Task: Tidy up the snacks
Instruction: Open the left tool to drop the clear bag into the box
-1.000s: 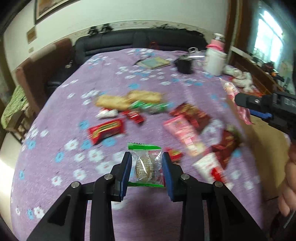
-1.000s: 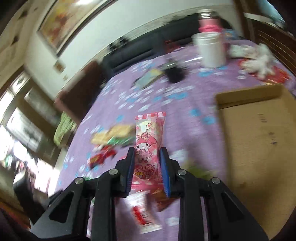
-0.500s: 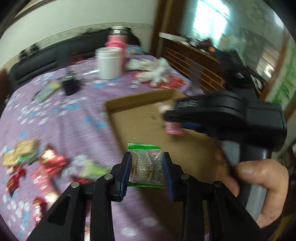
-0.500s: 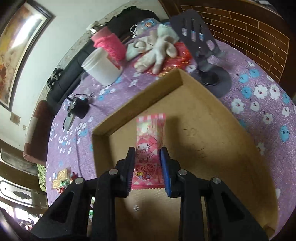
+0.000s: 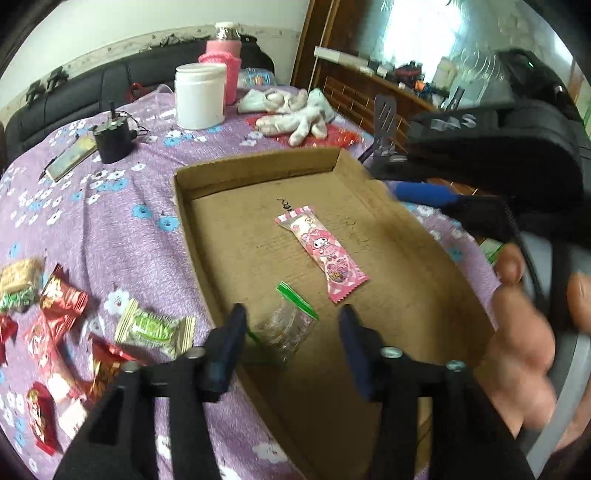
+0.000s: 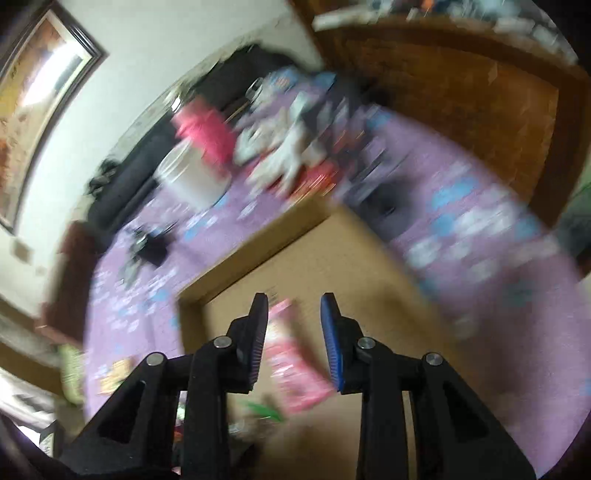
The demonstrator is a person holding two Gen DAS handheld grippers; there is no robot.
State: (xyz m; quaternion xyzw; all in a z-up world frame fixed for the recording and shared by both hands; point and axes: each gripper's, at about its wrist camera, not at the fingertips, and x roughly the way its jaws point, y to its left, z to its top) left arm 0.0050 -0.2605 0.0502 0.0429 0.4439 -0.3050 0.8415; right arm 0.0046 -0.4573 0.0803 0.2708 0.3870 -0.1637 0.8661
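No legible text on any wrapper or the box.

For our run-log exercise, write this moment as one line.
left gripper: opening, clear packet freed | right gripper: open | pink packet in box

Daylight from a glaring window (image 5: 424, 33) lights the room softly. The left wrist view is mostly sharp, blurred only nearest the lens. The right wrist view smears heavily. Fisheye edges bend and darken.
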